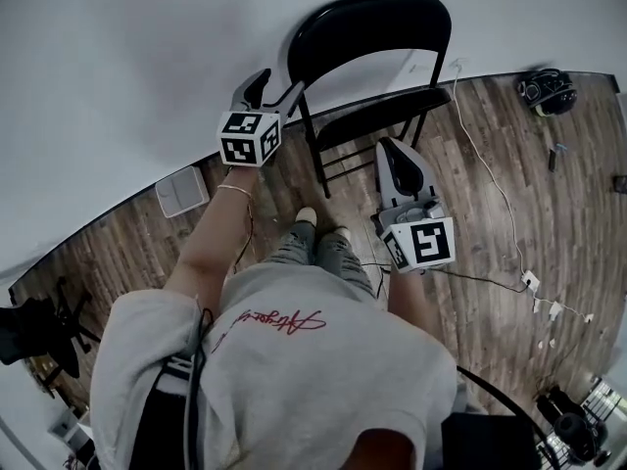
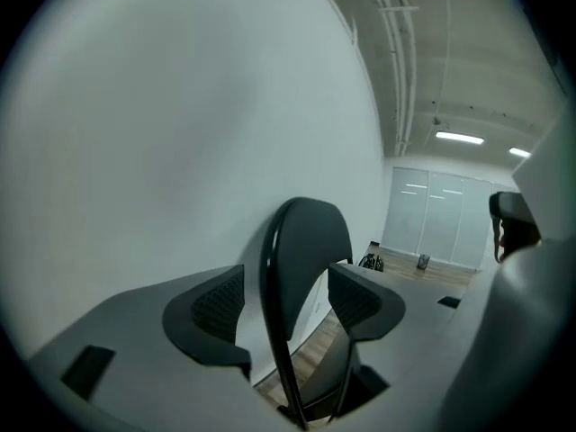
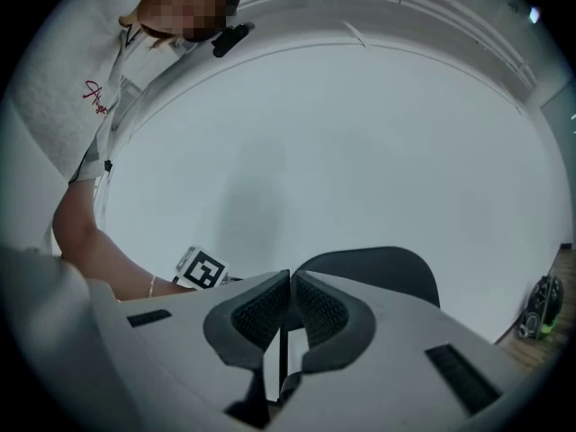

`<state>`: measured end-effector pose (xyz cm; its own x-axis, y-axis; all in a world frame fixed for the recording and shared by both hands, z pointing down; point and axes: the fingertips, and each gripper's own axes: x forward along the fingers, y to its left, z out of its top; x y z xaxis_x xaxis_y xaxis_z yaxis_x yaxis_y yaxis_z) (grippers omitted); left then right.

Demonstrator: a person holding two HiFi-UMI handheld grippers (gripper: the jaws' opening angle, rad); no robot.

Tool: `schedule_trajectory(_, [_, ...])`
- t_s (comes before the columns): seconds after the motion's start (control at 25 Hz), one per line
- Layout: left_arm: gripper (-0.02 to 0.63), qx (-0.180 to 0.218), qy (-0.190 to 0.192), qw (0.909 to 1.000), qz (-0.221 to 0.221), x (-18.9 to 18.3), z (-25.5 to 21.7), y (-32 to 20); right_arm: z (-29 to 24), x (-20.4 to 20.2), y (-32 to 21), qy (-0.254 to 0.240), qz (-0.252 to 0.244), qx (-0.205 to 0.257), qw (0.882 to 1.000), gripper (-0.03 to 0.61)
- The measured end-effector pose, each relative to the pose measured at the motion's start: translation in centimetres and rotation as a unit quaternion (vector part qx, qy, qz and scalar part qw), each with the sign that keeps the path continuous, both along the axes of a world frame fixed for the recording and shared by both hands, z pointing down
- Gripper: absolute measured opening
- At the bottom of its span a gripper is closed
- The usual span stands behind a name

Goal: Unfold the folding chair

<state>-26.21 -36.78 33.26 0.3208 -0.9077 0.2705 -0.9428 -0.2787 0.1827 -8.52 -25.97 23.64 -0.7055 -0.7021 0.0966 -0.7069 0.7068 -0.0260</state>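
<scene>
A black folding chair stands against the white wall, its seat tilted partway down. My left gripper is at the chair's left side, level with the seat. In the left gripper view its jaws stand open, and the tube of the chair's frame runs up between the pads without being pressed. My right gripper sits just in front of the seat's front edge. It is shut with nothing in it, and the backrest shows behind it.
The floor is wood planks. A white cable runs from the wall to a power strip on the right. A black bundle lies at the far right by the wall. A white box stands at the left. The person's feet are just in front of the chair.
</scene>
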Motion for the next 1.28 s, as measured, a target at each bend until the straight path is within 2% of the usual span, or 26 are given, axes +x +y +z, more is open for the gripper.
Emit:
schedule_trajectory(0.08, [0.291, -0.031, 0.029, 0.9991, 0.002, -0.8, 2.6, -2.2, 1.7, -0.2, -1.2, 0.002, -0.002, -0.030, 1.000, 0.024])
schedule_trajectory(0.16, [0.291, -0.058, 0.036, 0.9976, 0.013, -0.8, 4.5, -4.2, 3.4, -0.2, -2.4, 0.003, 0.006, -0.051, 0.999, 0.049])
schedule_trajectory(0.2, [0.299, -0.066, 0.034, 0.9971, 0.016, -0.7, 5.1, -5.0, 4.2, 0.0, -3.1, 0.004, 0.017, -0.063, 0.998, 0.112])
schedule_trajectory(0.24, [0.301, -0.069, 0.032, 0.9969, 0.020, -0.7, 5.5, -5.7, 5.2, 0.2, -3.7, 0.005, 0.031, -0.076, 0.997, 0.179])
schedule_trajectory(0.28, [0.311, -0.069, 0.033, 0.9968, 0.026, -0.6, 5.6, -6.1, 6.1, 0.6, -4.3, 0.005, 0.047, -0.090, 0.995, 0.204])
schedule_trajectory(0.36, [0.322, -0.061, 0.039, 0.9962, 0.047, -0.2, 5.5, -6.4, 8.1, 1.4, -5.6, -0.001, 0.080, -0.121, 0.989, 0.228])
schedule_trajectory(0.44, [0.321, -0.060, 0.039, 0.9931, 0.093, 1.0, 5.6, -6.5, 10.7, 2.6, -6.9, -0.011, 0.118, -0.160, 0.980, 0.245])
schedule_trajectory(0.52, [0.321, -0.070, 0.028, 0.9863, 0.147, 2.9, 5.9, -6.8, 14.1, 4.0, -8.3, -0.025, 0.159, -0.208, 0.965, 0.253])
schedule_trajectory(0.6, [0.321, -0.073, 0.007, 0.9834, 0.166, 4.4, 6.2, -7.7, 18.2, 4.9, -9.5, -0.040, 0.190, -0.269, 0.943, 0.258])
schedule_trajectory(0.72, [0.322, -0.058, -0.017, 0.9895, 0.131, 5.3, 6.1, -9.0, 23.2, 4.3, -9.9, -0.082, 0.204, -0.369, 0.903, 0.266])
schedule_trajectory(0.8, [0.322, -0.038, -0.040, 0.9938, 0.097, 4.8, 6.1, -9.3, 24.1, 2.8, -9.9, -0.136, 0.207, -0.410, 0.878, 0.272])
schedule_trajectory(0.84, [0.322, -0.028, -0.058, 0.9943, 0.085, 4.6, 6.2, -9.4, 24.0, 2.0, -10.0, -0.159, 0.209, -0.420, 0.869, 0.273])
schedule_trajectory(0.92, [0.322, -0.010, -0.083, 0.9938, 0.073, 4.5, 6.4, -9.4, 24.0, 0.4, -10.3, -0.180, 0.221, -0.426, 0.858, 0.273])
schedule_trajectory(1.12, [0.322, -0.005, -0.087, 0.9937, 0.070, 4.7, 6.6, -9.1, 25.9, -1.6, -11.3, -0.192, 0.274, -0.444, 0.831, 0.269])
schedule_trajectory(1.28, [0.322, 0.003, -0.087, 0.9941, 0.064, 4.6, 6.3, -9.0, 26.1, -1.4, -11.2, -0.233, 0.288, -0.435, 0.821, 0.258])
